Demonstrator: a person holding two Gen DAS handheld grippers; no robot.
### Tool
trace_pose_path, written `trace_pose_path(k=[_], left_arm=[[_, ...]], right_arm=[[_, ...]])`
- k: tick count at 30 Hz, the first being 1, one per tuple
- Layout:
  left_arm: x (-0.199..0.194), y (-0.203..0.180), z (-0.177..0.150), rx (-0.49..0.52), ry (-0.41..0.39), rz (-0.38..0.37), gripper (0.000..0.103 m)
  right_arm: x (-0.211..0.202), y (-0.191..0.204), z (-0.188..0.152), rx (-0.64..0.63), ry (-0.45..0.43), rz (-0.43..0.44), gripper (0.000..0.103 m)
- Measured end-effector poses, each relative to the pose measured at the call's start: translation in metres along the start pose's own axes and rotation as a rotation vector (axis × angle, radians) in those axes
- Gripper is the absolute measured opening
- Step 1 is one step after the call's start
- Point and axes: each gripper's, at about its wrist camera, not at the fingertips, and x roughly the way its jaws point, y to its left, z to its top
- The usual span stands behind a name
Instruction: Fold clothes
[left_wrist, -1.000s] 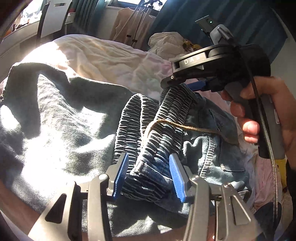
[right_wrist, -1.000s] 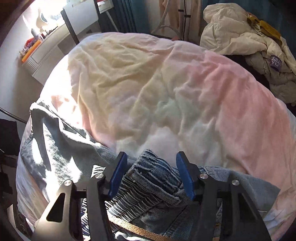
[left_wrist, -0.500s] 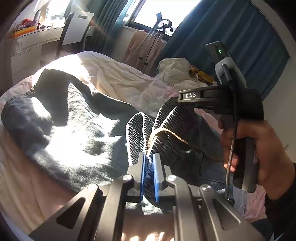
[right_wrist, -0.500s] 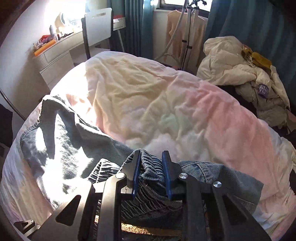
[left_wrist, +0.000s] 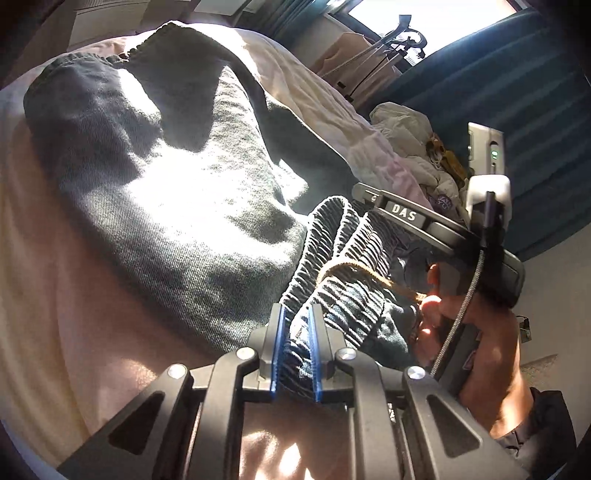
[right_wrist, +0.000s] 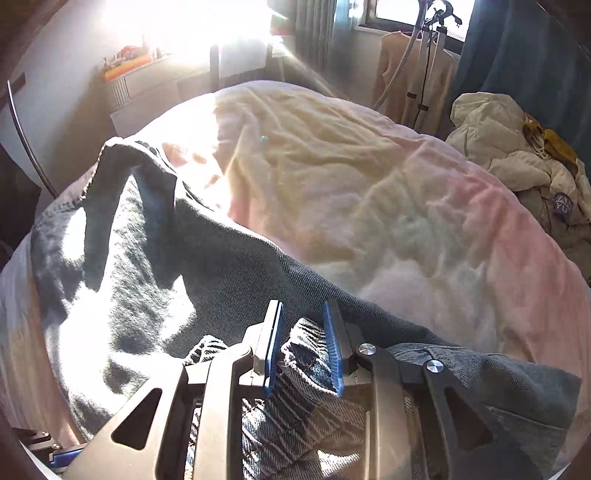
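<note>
Strong sun from the window washes out parts of both views: the far end of the bed (right_wrist: 369, 192) and the white desk (right_wrist: 147, 81) beyond it dissolve into glare, and bright patches erase the weave on the denim trousers (left_wrist: 155, 177). How the trouser legs end is hard to make out; in the left wrist view they run to a crumpled hem near the top edge, partly in deep shadow. The lower part of the garment is hidden under each tool's frame. The left tool (left_wrist: 295, 332) has its blue pads close together, clamped on the gathered elastic waistband (left_wrist: 343, 258), whose ribbed folds bunch between them; its jaws are easing slightly apart, the fabric between them. A brown drawstring (left_wrist: 354, 267) loops over the waistband toward the person's right hand (left_wrist: 476, 332), which grips the handle of the other device; that device's own fingers are hidden behind its black body in this view. In the right wrist view the right tool (right_wrist: 301, 343) has its pads a little wider set, opening slightly, with another bunch of the waistband pinched between them. The trousers lie spread on the pale pink and cream duvet, waistband lifted at the near edge. A heap of cream clothing (right_wrist: 509, 147) sits at the bed's far right, partly cut off.
</note>
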Motion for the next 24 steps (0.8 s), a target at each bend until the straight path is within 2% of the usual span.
trace_pose_path(k=[5,7,8,9,14,16,20,23,24], left_arm=[[-0.023,-0.001,0.004,0.006,-0.121,0.041,0.021],[-0.034,0.006,0.006,-0.026,-0.159,0.014,0.037],[-0.038,0.01,0.008,-0.054,-0.171,-0.003,0.055],[-0.039,0.016,0.013,-0.085,-0.185,-0.016,0.066],[-0.059,0.064,0.029,-0.317,-0.244,-0.119,0.069],[-0.059,0.089,0.032,-0.42,-0.266,-0.12,0.069],[-0.036,0.114,0.035,-0.548,-0.208,-0.111,0.069],[-0.013,0.124,0.039,-0.606,-0.152,-0.115,0.069],[-0.009,0.126,0.041,-0.628,-0.155,-0.127,0.069]], right_arm=[[-0.061,-0.021,-0.011,0.039,-0.105,0.112,0.027],[-0.086,-0.033,-0.025,0.066,-0.121,0.143,0.027],[-0.098,-0.038,-0.033,0.077,-0.128,0.156,0.027],[-0.11,-0.045,-0.043,0.079,-0.134,0.154,0.027],[-0.172,-0.077,-0.108,0.068,-0.158,0.113,0.027],[-0.194,-0.09,-0.137,0.075,-0.158,0.104,0.027],[-0.219,-0.118,-0.19,0.143,-0.158,0.096,0.031],[-0.219,-0.138,-0.208,0.25,-0.138,0.113,0.031],[-0.219,-0.142,-0.21,0.277,-0.141,0.122,0.031]])
